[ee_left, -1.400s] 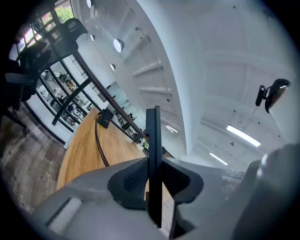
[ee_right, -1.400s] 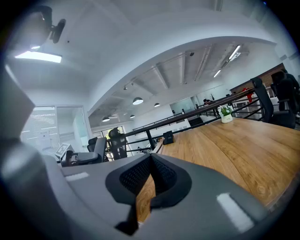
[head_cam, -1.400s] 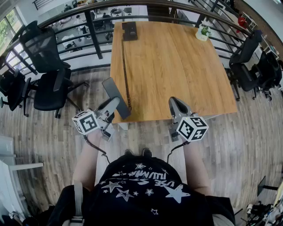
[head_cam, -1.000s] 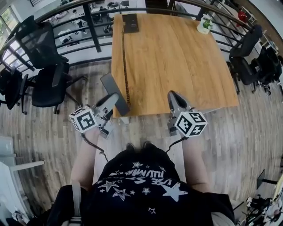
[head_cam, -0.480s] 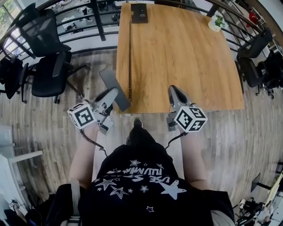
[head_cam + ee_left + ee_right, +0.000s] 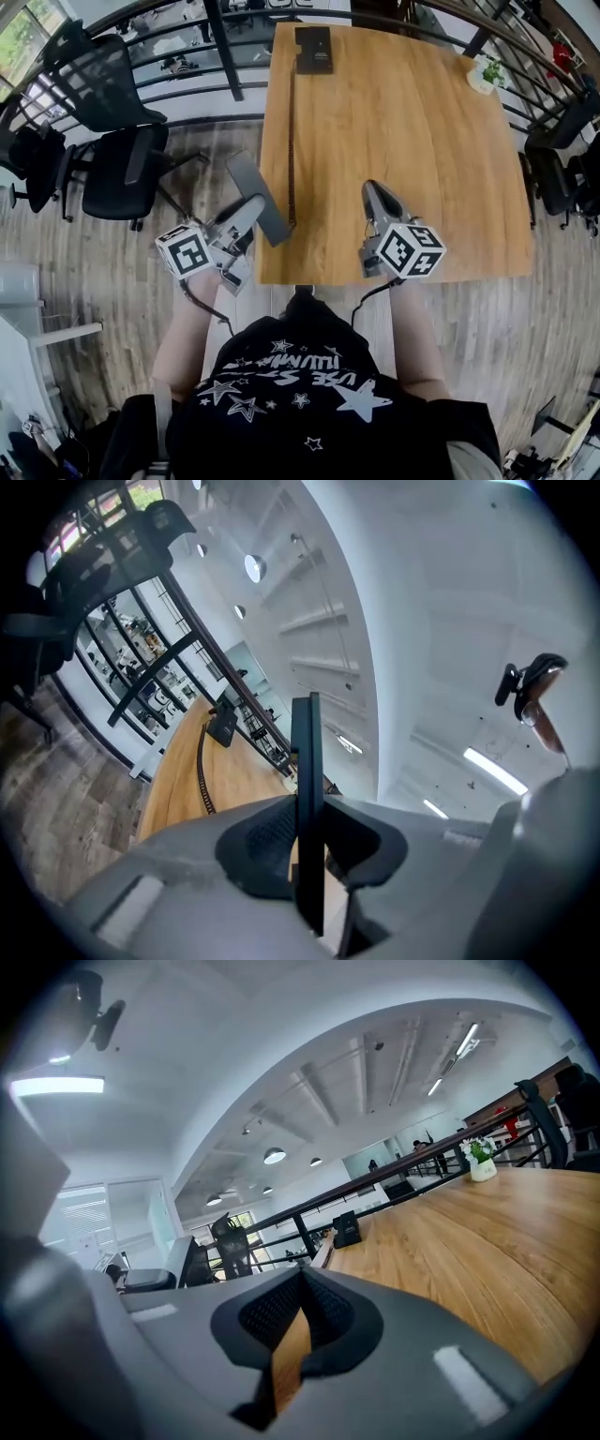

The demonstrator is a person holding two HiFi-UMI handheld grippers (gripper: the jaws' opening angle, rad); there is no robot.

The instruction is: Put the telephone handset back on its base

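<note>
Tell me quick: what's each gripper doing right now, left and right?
Left gripper: closed on the flat dark grey telephone handset.
Right gripper: closed, nothing between its jaws.

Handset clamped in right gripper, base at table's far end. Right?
No. The handset is clamped in the left gripper, not the right; the left gripper view shows it between the jaws. The base sits at the far end of the table.

I see a wooden table (image 6: 403, 141) ahead of me. On it, a black telephone base (image 6: 313, 49) sits at the far edge, about 11 o'clock, and its coiled cord (image 6: 292, 141) lies straight along the left side toward 7 o'clock. A small potted plant (image 6: 485, 73) stands at the far corner, at 1 o'clock.
</note>
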